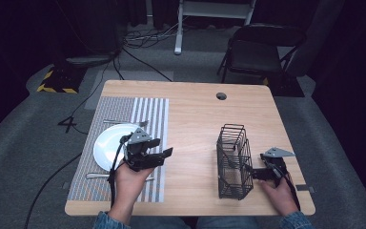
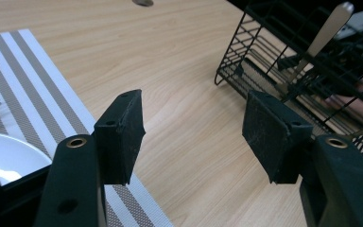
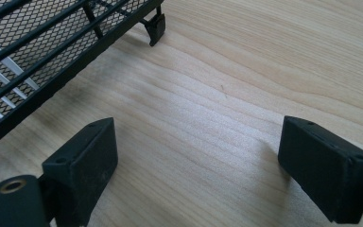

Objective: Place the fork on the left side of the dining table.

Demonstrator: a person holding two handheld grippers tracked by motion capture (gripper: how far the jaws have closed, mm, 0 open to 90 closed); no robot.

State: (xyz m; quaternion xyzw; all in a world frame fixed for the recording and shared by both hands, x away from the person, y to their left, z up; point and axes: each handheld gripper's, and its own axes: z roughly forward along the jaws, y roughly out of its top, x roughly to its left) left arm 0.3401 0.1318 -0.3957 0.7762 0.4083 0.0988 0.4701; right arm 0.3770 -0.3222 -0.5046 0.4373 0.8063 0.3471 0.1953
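A black wire cutlery basket [image 1: 232, 162] stands on the right half of the wooden table [image 1: 195, 114]. In the left gripper view the basket [image 2: 264, 52] holds a silver utensil handle [image 2: 331, 23]. A white plate [image 1: 108, 145] lies on a striped placemat [image 1: 147, 109], with a fork [image 1: 124, 122] behind it and another utensil [image 1: 97, 175] in front. My left gripper [image 1: 163, 147] hovers by the plate's right edge, open, with nothing between its fingers [image 2: 123, 132]. My right gripper [image 1: 253, 171] rests low beside the basket's right side, open over bare wood [image 3: 194, 146].
A round cable hole [image 1: 221, 96] sits near the table's far edge. Beyond the table stand a dark chair [image 1: 259, 50] and a white desk leg [image 1: 178, 28], with cables on the floor. Bare wood lies between the placemat and the basket.
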